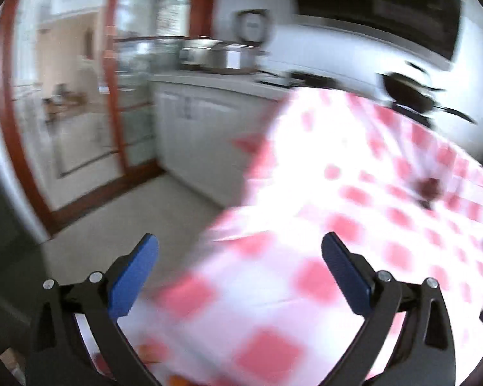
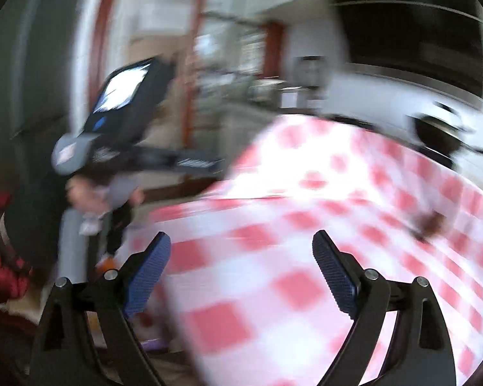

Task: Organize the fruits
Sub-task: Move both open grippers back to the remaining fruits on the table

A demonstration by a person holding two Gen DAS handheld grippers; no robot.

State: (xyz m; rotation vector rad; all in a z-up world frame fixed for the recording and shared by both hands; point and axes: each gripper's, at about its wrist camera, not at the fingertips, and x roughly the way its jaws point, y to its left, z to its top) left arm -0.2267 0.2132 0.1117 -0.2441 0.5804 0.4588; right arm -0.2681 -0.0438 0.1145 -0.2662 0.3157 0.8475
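Blurred orange fruit (image 1: 146, 352) low-left, below left gripper (image 1: 240, 247); both jaws wide, empty; right gripper (image 2: 241, 246).

Everything's pretty blurry from where I am. My desk has a red-and-white checkered cloth (image 1: 354, 193) over it. Behind it there's a white kitchen counter (image 1: 209, 80) with some steel pots (image 1: 215, 54), a dark pan (image 1: 409, 93) off right, and a wood-framed glass door (image 1: 64, 96) on the left.

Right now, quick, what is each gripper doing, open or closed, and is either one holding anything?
Left gripper: open, nothing between its fingers.
Right gripper: open, nothing between its fingers.
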